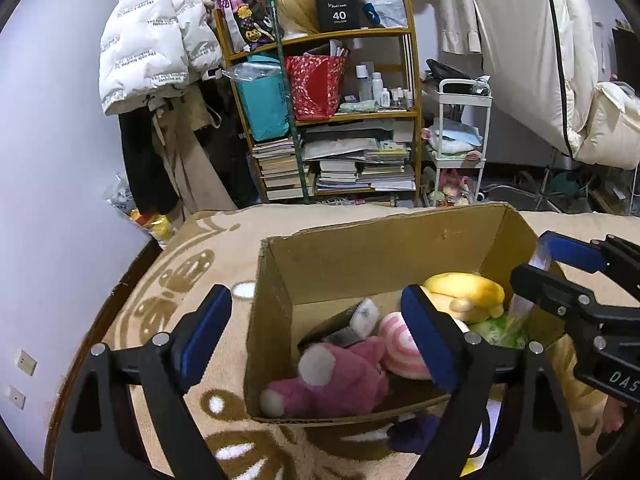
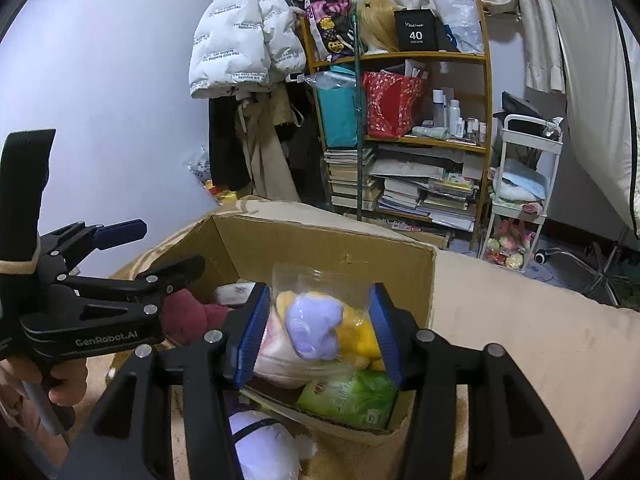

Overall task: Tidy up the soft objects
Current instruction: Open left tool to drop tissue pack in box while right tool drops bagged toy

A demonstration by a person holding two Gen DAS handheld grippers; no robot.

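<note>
An open cardboard box (image 1: 372, 256) (image 2: 320, 240) stands on a beige patterned blanket. Inside lie a pink plush bear (image 1: 340, 380), a pink-and-white striped plush (image 1: 396, 344), a yellow plush (image 1: 464, 292) and a green packet (image 2: 352, 396). My right gripper (image 2: 318, 330) is shut on a clear plastic bag holding a purple plush (image 2: 314, 330), just above the box's near right corner. My left gripper (image 1: 320, 344) is open and empty, straddling the box's left wall. A purple-and-white plush (image 2: 260, 444) lies outside the box in front.
A wooden shelf (image 1: 416, 112) with books, bags and bottles stands behind the bed. A white rolling cart (image 1: 460, 140) is to its right. A white puffer jacket (image 1: 152, 48) hangs at the left. The blanket (image 2: 520, 340) spreads right of the box.
</note>
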